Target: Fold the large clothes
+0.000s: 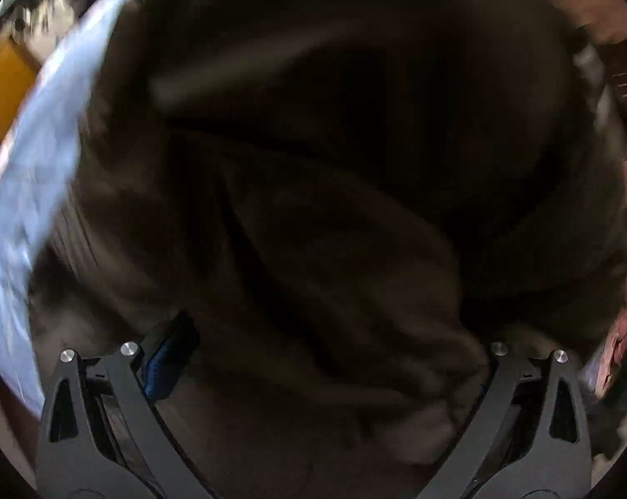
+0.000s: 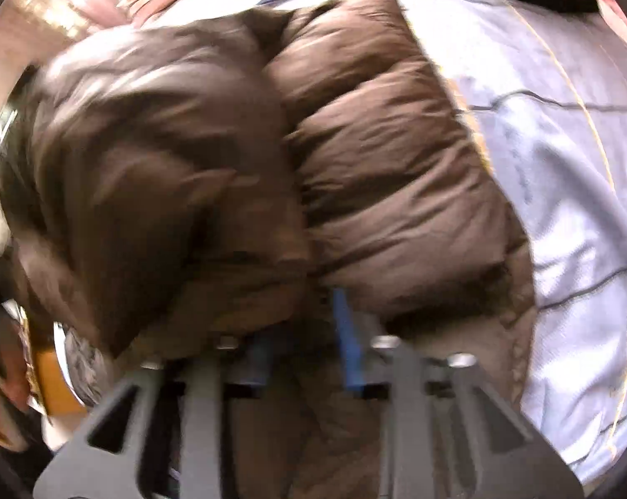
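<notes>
Centrally, a brown puffer jacket (image 2: 238,166) lies bunched in two padded lobes on a pale blue bedsheet (image 2: 563,191). Right claw (image 2: 305,349): blue-padded fingers (image 2: 348,341) stand a narrow gap apart, jacket fabric bunched between them; whether they pinch it cannot be told through the blur. Left claw (image 1: 325,357): jaws spread wide, dark jacket folds filling the space between and the whole view; sheet visible at left.

Dim, shadowed left view; bright, motion-blurred right view; fisheye-warped edges
</notes>
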{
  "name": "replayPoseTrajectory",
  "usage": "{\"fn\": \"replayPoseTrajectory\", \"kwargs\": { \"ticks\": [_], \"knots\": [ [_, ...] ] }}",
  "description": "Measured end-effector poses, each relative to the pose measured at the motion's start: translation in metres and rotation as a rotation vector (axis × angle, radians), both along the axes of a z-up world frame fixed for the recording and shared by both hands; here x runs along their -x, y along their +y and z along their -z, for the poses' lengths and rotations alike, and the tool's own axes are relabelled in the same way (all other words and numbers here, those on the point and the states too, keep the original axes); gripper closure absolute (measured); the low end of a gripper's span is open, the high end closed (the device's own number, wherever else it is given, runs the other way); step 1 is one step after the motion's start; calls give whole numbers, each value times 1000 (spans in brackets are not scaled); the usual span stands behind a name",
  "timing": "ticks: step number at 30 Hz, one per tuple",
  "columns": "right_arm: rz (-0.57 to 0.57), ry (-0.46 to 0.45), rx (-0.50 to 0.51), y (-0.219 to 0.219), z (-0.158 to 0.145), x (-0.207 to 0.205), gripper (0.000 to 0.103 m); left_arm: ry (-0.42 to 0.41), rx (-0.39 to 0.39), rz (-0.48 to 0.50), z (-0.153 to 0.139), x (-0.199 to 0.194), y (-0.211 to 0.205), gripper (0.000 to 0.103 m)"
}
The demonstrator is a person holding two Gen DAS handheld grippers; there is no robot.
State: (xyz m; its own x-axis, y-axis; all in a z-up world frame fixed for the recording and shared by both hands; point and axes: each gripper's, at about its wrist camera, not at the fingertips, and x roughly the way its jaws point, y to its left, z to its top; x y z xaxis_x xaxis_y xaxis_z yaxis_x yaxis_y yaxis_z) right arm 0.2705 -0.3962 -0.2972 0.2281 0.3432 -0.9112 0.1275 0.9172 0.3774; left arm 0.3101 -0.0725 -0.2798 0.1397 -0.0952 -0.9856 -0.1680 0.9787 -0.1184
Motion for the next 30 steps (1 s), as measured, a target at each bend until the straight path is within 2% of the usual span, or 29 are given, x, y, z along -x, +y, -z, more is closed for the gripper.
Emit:
{"fn": "replayPoseTrajectory", "kwargs": {
  "ticks": [1,2,4,6,10,11,12,13,16,17,19,21,23,24,26,28,30],
  "knots": [
    [25,9,-4,-6,-3,-1,38,37,-5,5,14,2,3,2],
    [47,15,-5,-10,-7,-2,31,42,-9,12,19,4,3,2],
    [53,1,-12,-11,-21,-4,31,16,-42,41,21,9,3,2],
    [17,-29,48,-1,-37,-3,31,-8,-78,54,18,17,0,2],
    [-268,-42,315,35,-74,5,31,1,-111,64,23,29,-2,2],
    [-301,-89,371,34,-89,16,31,1,-120,76,24,32,-4,2],
    [-285,-137,362,27,-104,24,31,-4,-137,97,25,35,-8,2],
    [-243,-188,295,17,-120,28,31,-12,-152,113,25,36,-11,2],
    [-169,-411,27,2,-153,43,26,-43,-202,155,24,43,-25,2],
    [-164,-438,-38,7,-154,39,26,-47,-212,164,24,44,-28,2],
    [-172,-404,-187,29,-133,30,26,-47,-222,176,25,46,-34,2],
    [-172,-317,-256,51,-102,19,27,-35,-217,179,27,47,-36,2],
    [-158,-243,-221,68,-69,12,37,-18,-200,176,31,46,-33,2],
    [-151,-220,-185,73,-55,8,39,-3,-179,169,34,44,-29,2],
    [-126,-155,-73,76,-25,0,53,15,-143,152,37,41,-23,2],
    [-97,-136,-82,71,-4,-7,53,26,-85,111,34,38,-14,2],
    [-80,-135,-91,69,-2,-10,53,-4,-88,80,21,40,-10,2]
  ]
}}
